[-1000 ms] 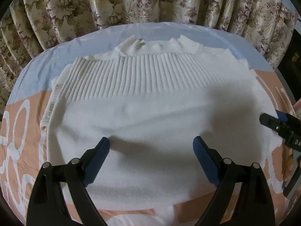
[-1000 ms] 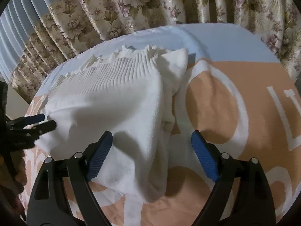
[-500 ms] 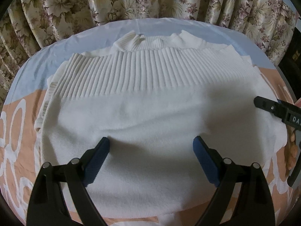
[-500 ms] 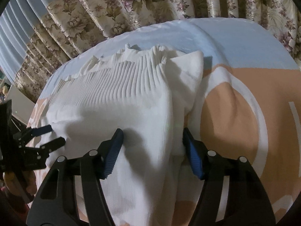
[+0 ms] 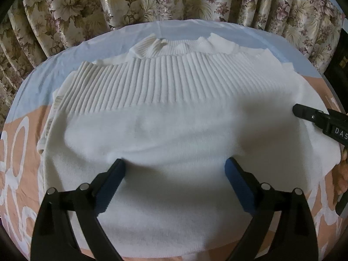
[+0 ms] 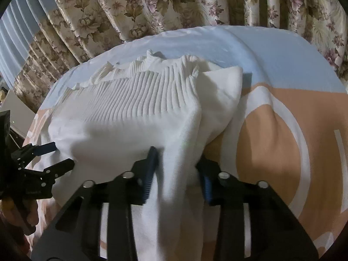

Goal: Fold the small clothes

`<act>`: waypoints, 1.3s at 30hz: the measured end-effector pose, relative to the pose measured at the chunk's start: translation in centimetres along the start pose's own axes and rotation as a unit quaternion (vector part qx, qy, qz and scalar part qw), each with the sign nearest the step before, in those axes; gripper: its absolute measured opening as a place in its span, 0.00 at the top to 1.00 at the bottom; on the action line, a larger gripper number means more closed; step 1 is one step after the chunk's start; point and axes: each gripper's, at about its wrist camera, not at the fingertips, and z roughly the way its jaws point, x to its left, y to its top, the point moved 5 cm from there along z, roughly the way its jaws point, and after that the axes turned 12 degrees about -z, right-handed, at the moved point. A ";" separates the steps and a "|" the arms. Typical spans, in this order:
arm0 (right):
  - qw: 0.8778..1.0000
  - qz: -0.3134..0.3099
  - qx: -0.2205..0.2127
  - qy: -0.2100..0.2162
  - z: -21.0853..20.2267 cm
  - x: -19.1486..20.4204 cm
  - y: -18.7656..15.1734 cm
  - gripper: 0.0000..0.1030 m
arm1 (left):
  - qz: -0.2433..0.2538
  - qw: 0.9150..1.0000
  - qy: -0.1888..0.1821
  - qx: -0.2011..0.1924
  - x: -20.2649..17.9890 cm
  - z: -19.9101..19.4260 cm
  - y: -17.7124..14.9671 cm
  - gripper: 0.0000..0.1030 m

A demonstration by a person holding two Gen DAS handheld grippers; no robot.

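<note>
A white knit sweater (image 5: 174, 113) lies on the bed, its ribbed band across the far half. My left gripper (image 5: 176, 169) stands open, with both blue pads resting on the smooth near part of the fabric and nothing pinched between them. In the right wrist view, the right gripper (image 6: 177, 161) is closing its jaws on a raised fold at the right side edge of the sweater (image 6: 139, 108). The bunched fabric fills the gap and touches both pads. The left gripper (image 6: 54, 156) shows open at the sweater's far left. One finger (image 5: 304, 113) of the right gripper shows at the sweater's right edge.
The bed sheet (image 6: 271, 143) is peach with white shapes and pale blue toward the back. Floral curtains (image 5: 174, 0) hang close behind the bed. A hand (image 6: 19, 213) shows at the lower left of the right wrist view.
The right gripper slid onto the sweater's side fold, and its jaws narrowed from wide apart to pinching the fabric. The left gripper stayed open in nearly the same spot.
</note>
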 end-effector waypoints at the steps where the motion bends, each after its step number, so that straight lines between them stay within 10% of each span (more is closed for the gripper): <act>1: 1.000 -0.004 0.000 -0.007 0.0 0.1 0.1 0.71 | 0.000 1.000 0.000 -0.001 0.0 0.0 0.0 0.09; 19: 0.976 -0.086 0.043 -0.198 -0.3 4.8 2.2 0.79 | -0.004 1.000 -0.003 -0.023 4.4 -3.1 1.5 0.07; 29: 0.975 -0.114 -0.009 -0.191 -2.7 14.6 8.4 0.79 | -0.025 0.996 0.073 -0.050 16.8 -6.3 2.9 0.07; 39: 0.950 -0.254 0.034 -0.181 5.8 29.3 9.6 0.79 | -0.063 0.991 0.114 -0.040 26.1 -6.4 0.5 0.07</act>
